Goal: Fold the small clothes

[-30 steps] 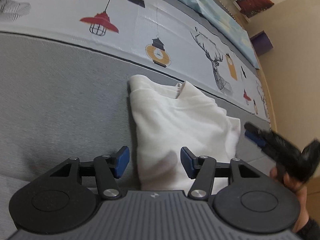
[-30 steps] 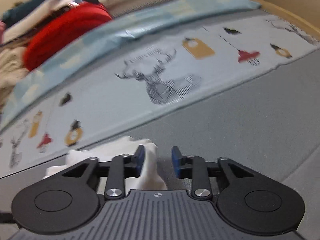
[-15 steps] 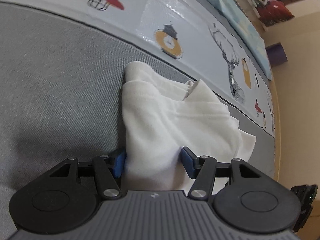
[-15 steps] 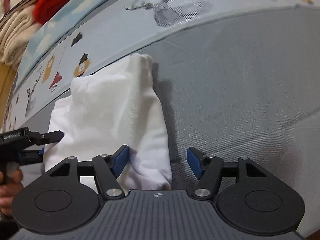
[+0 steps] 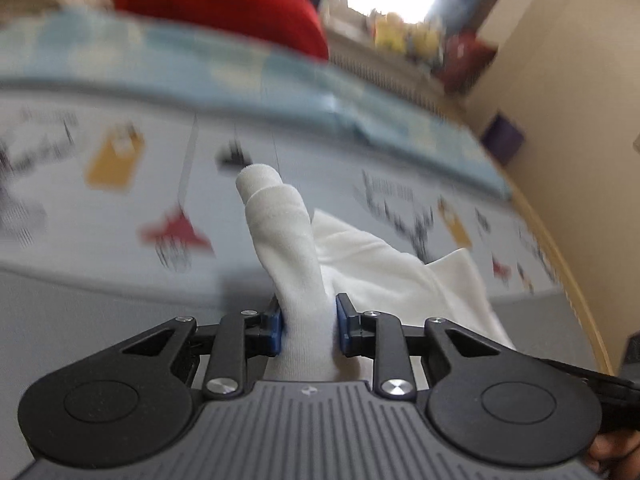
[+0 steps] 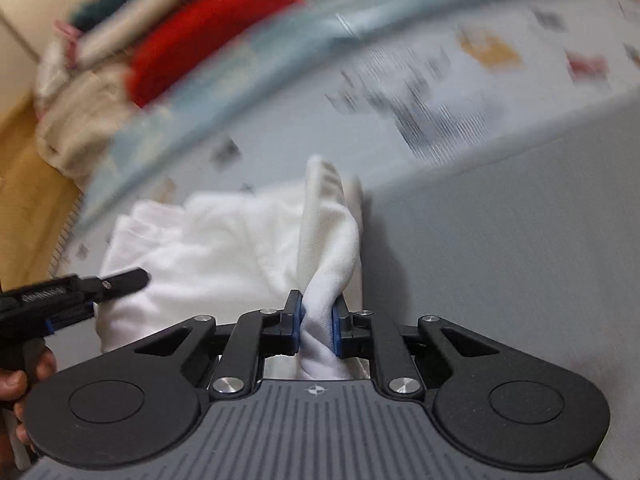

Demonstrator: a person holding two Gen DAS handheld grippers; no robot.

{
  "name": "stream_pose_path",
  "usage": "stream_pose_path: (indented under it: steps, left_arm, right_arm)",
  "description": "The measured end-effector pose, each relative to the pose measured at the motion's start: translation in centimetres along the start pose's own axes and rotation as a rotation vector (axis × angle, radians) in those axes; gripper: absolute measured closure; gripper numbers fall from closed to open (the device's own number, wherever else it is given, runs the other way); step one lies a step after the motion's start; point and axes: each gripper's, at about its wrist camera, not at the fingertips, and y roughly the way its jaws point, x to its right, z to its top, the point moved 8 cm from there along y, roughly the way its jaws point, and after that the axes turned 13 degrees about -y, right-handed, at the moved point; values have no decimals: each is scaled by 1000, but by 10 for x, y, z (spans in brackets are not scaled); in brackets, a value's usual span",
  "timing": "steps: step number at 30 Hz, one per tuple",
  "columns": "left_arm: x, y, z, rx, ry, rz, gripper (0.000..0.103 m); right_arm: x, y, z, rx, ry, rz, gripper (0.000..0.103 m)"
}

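Two corners of the white garment (image 5: 392, 276) are pinched, one by each gripper, so the fold is partly done: the cloth already lies doubled into a narrow stack, and by my reading a last fold, near edge over to far edge, is starting, with laying down and smoothing left. The left gripper (image 5: 308, 326) has just closed its jaws on the near left corner; cloth fills the gap between the blue pads and stands up in a rolled peak. The right gripper (image 6: 316, 326) has likewise just closed on the near right corner, bunching it into a twisted ridge. The rest of the garment trails away from both toward the far side, resting on the grey bed cover (image 6: 520, 240) just short of the patterned sheet (image 5: 120, 208). A red bundle (image 5: 224, 0) sits beyond.
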Motion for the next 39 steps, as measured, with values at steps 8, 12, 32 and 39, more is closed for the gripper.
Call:
stream_pose_path:
  steps: [8,12,32,39]
  left_arm:
    - [-69,-7,8,-57,-207,139,25]
    - [-87,7,-21,-231,-281,172,25]
    - [-93,28,-56,-348,-199,188,41]
    - [-91,15,-63,-360,-90,156,74]
  right_arm:
    - [-11,12,9,17,4,-57,63]
    - [-20,20,0,-57,-22,-6,51]
    - [-18,16,-46,-249,-1,-28,57]
    - [-33,37,-58,-348,-100,-14,74]
